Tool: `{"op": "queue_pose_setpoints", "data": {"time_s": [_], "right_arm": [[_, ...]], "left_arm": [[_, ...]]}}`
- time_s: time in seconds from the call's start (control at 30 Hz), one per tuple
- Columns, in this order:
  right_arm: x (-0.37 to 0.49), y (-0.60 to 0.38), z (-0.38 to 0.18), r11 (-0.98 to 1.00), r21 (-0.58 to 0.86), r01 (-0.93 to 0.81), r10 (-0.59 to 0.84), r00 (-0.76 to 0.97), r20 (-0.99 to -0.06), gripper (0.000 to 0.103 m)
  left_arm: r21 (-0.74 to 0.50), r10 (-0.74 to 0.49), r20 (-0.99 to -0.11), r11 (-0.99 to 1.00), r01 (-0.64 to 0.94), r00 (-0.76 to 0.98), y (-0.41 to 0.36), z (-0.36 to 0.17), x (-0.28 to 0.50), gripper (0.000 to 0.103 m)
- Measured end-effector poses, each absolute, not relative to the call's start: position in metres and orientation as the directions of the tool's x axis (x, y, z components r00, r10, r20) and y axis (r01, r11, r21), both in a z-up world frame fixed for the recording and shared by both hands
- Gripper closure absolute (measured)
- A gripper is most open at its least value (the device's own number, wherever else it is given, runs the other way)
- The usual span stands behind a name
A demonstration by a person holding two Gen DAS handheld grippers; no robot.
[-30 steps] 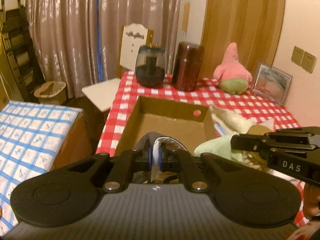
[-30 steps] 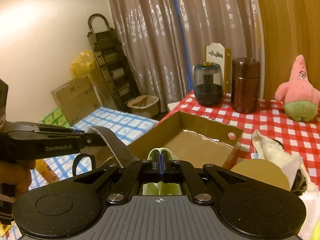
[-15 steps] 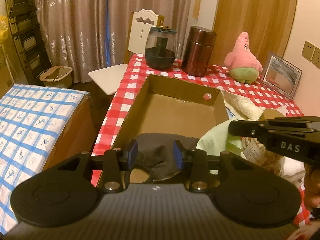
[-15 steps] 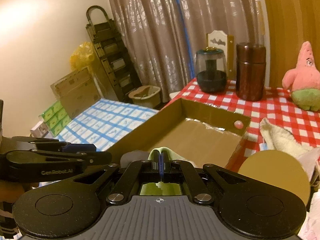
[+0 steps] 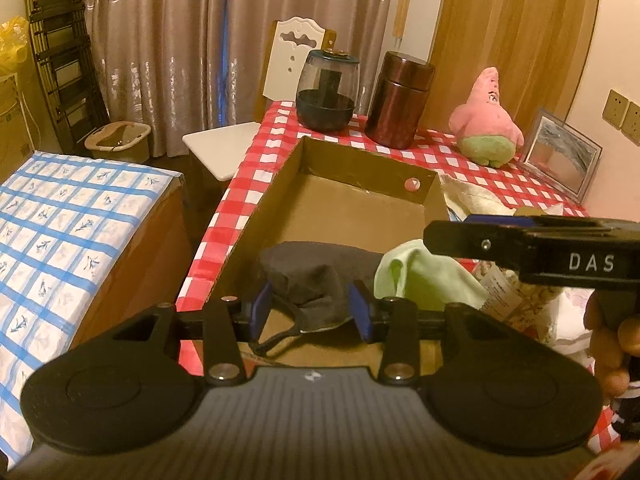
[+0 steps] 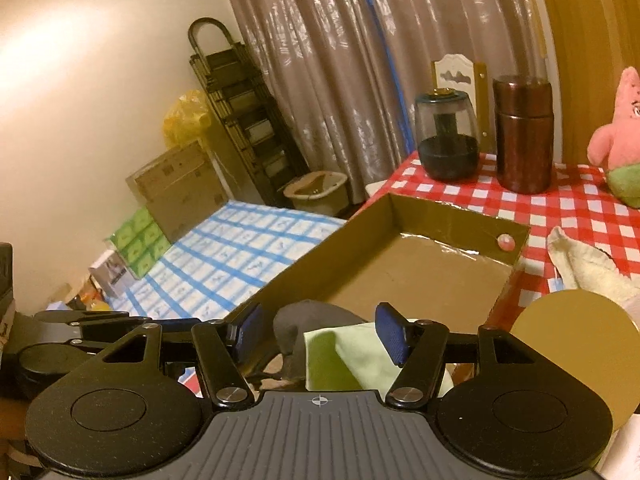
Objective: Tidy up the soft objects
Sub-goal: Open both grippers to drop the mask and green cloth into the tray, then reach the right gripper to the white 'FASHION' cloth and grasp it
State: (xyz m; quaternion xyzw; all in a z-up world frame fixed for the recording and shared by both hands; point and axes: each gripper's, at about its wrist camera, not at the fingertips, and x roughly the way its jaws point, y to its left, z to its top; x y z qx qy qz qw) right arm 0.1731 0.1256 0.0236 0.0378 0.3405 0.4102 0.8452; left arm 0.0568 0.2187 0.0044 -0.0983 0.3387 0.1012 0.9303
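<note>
— What's the left wrist view got?

— The left claw [image 5: 310,307] has just been opening; its blue pads stand apart around the dark grey face mask [image 5: 316,276] without pressing it. The mask lies at the near end of the cardboard tray [image 5: 362,178] on the checked tabletop [image 5: 472,170], a light green cloth [image 5: 424,276] touching it.

— And the right wrist view?

— The right claw [image 6: 320,334] has just sprung wide, the green cloth [image 6: 348,356] loose between its pads, the mask [image 6: 304,320] just behind.

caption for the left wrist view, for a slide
Left gripper, jaws just opened, over a grey mask in the cardboard box, green cloth alongside.
</note>
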Motion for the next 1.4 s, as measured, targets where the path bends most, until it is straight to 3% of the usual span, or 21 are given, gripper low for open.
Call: {"op": "queue_pose_setpoints", "data": {"time_s": [0.3, 0.47, 0.8, 1.07, 1.4], "right_arm": [[0.166, 0.113, 0.040, 0.673, 0.324, -0.665, 0.714, 0.467, -0.522, 0.041], [0.146, 0.089, 0.062, 0.701, 0.233, -0.674, 0.685, 0.546, -0.482, 0.041], [0.094, -0.014, 0.078, 0.872, 0.077, -0.483, 0.469, 0.779, -0.416, 0.041], [0.073, -0.084, 0.073, 0.941, 0.066, -0.333, 0.326, 0.835, -0.444, 0.041], [0.046, -0.139, 0.062, 0.967, 0.059, -0.249, 0.246, 0.843, -0.478, 0.041]], "left_arm": [[-0.126, 0.114, -0.642, 0.960, -0.250, 0.759, 0.206, 0.008, 0.041, 0.060], [-0.135, 0.088, -0.628, 0.966, -0.220, 0.773, 0.188, 0.015, 0.032, 0.052], [-0.165, 0.004, -0.602, 0.978, -0.129, 0.799, 0.136, 0.033, 0.032, 0.034], [-0.168, -0.062, -0.586, 0.985, -0.046, 0.808, 0.092, 0.050, 0.035, 0.029], [-0.137, -0.115, -0.591, 0.990, 0.041, 0.798, 0.038, 0.044, 0.048, 0.024]]}}
